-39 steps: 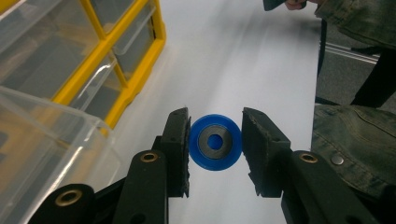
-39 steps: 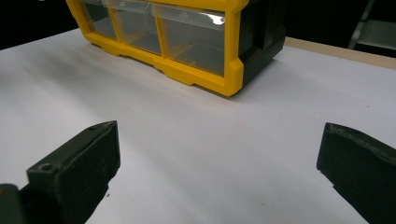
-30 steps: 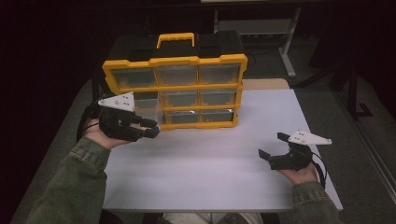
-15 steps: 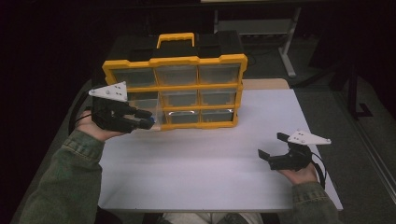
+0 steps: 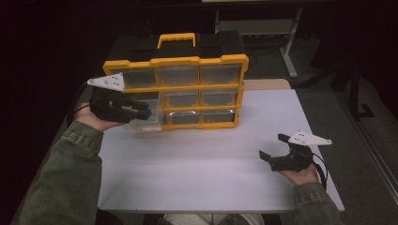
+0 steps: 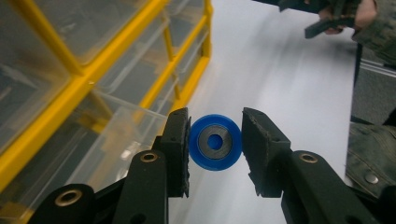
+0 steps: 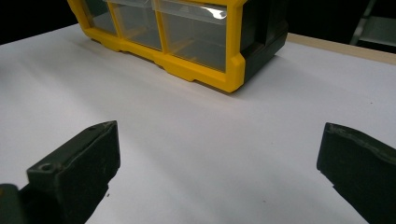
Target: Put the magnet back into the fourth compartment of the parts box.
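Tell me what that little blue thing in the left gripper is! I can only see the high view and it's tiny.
Observer: In the left gripper view it's a round blue disc with a grey metal ring in its middle.
Operator: Is it pinched tight?
Observer: Yes. The left gripper has a pad pressing on each side of the disc's rim.
Operator: What about the other hand?
Observer: The right gripper view shows the right gripper with its jaws wide apart, and just bare white table between them.
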A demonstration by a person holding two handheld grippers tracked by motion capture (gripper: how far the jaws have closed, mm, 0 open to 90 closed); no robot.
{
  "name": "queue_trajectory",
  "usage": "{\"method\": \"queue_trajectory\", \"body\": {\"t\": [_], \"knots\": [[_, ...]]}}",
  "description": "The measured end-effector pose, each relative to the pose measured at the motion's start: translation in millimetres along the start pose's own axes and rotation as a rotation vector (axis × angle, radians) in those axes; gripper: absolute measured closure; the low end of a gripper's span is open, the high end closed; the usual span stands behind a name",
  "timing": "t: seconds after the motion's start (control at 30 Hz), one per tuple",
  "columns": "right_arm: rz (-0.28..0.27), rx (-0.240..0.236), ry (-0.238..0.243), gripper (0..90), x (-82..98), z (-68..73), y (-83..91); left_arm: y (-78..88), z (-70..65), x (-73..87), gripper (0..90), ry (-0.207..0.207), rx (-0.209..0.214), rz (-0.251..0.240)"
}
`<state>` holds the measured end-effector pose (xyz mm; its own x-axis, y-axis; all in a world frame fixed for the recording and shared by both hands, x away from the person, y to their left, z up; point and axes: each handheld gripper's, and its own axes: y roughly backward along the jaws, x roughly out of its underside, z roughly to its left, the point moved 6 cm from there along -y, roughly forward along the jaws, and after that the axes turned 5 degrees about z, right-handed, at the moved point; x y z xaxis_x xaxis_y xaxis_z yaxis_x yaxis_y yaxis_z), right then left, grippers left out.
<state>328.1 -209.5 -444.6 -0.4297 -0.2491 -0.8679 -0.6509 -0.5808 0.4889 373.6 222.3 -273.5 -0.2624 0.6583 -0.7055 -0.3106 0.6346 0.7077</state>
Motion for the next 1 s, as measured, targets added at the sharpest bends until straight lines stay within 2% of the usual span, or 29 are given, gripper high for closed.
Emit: {"method": "queue_trajectory", "body": {"t": [0.37, 0.57, 0.8, 0.97, 1.0], "knots": [[0.003, -0.003, 0.001, 0.0, 1.1, 0.2, 0.8, -3.5, 12.5, 3.3, 62.6, 0.021, -0.039, 0.012], [0.006, -0.004, -0.001, 0.0, 1.4, 0.2, 0.4, -8.4, 23.0, 6.6, 62.5, 0.046, -0.081, 0.037], [0.009, -0.006, 0.001, 0.0, 1.8, 0.5, 0.3, -7.4, 27.2, 6.6, 62.4, 0.062, -0.097, 0.023], [0.010, -0.007, 0.001, 0.0, 1.8, 0.8, 0.2, -7.2, 31.4, 6.6, 62.1, 0.082, -0.109, 0.013], [0.010, -0.007, 0.001, 0.0, 1.9, 0.7, 0.1, -7.2, 35.6, 7.3, 61.9, 0.096, -0.111, 0.009]]}}
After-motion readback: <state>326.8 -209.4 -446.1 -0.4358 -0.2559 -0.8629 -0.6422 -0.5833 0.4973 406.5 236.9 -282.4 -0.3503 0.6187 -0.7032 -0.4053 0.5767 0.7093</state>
